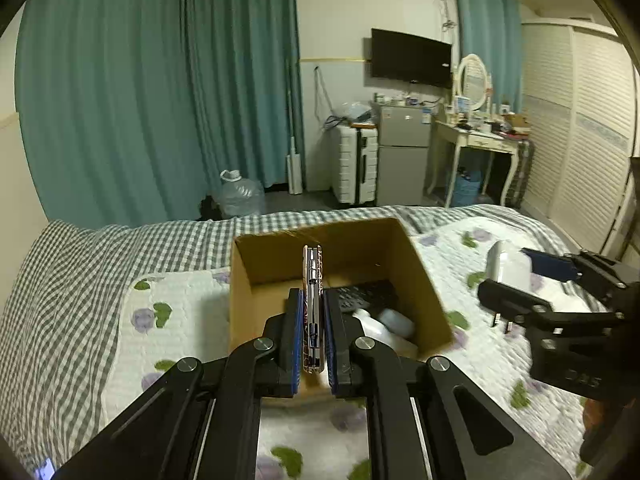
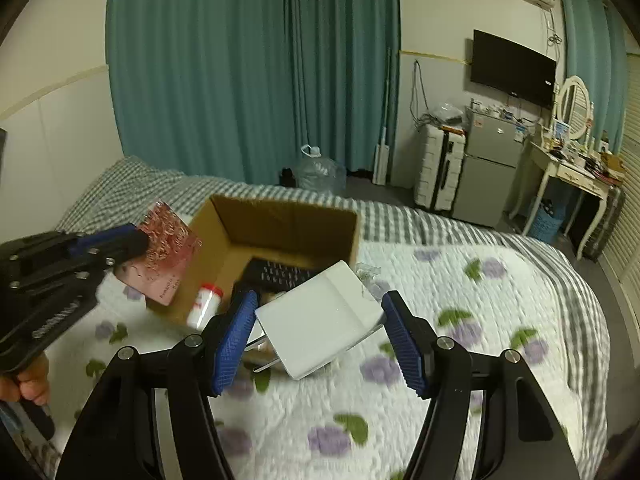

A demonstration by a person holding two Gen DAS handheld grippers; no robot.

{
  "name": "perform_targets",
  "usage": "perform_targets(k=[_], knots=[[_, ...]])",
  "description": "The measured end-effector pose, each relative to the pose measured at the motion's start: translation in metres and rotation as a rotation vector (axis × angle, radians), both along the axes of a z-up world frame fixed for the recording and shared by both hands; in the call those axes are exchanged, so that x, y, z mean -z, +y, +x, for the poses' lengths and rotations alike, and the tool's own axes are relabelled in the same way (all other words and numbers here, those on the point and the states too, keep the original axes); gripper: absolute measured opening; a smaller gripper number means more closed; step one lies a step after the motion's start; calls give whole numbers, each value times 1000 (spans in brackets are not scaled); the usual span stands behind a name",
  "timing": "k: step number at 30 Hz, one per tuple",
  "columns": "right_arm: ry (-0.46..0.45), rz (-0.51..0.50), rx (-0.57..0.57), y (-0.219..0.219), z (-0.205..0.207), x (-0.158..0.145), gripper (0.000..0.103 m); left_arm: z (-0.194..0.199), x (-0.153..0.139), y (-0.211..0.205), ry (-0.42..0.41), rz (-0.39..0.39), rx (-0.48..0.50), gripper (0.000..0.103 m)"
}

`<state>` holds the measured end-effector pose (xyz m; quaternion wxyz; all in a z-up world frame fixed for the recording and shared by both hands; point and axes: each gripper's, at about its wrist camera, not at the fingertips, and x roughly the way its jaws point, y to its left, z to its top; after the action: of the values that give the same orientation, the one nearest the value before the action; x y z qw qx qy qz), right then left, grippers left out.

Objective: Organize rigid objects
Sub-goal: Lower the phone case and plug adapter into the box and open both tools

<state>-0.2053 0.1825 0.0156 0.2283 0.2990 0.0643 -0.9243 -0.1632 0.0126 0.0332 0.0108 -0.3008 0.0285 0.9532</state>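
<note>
An open cardboard box stands on the bed. Inside lie a black remote and a white bottle. My left gripper is shut on a thin patterned pink case, held edge-on over the box's near side; it shows at left in the right wrist view. My right gripper is shut on a white charger plug, held above the bed just right of the box; it also shows in the left wrist view.
The bed has a white floral quilt over a grey checked sheet. Beyond the bed stand teal curtains, a water jug, a white suitcase, a small fridge and a dressing table.
</note>
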Motion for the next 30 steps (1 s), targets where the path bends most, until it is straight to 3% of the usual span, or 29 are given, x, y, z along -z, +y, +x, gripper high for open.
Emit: perform_targets(k=[9, 15, 19, 21, 22, 26, 30], knots=[[-40, 6, -41, -23, -48, 31, 65, -86, 52, -8, -105, -25, -23, 10], [-85, 22, -35, -25, -64, 56, 65, -98, 87, -16, -152, -29, -24, 10], [-85, 29, -35, -26, -66, 57, 65, -95, 88, -20, -137, -7, -25, 15], [-76, 28, -39, -28, -65, 55, 65, -89, 83, -19, -109, -16, -21, 35], [-70, 27, -45, -31, -65, 54, 65, -86, 79, -18, -94, -32, -25, 62], [-31, 35, -75, -48, -67, 43, 65, -74, 66, -21, -39, -75, -48, 66], [-36, 25, -76, -63, -87, 44, 65, -69, 58, -34, -20, -65, -79, 66]])
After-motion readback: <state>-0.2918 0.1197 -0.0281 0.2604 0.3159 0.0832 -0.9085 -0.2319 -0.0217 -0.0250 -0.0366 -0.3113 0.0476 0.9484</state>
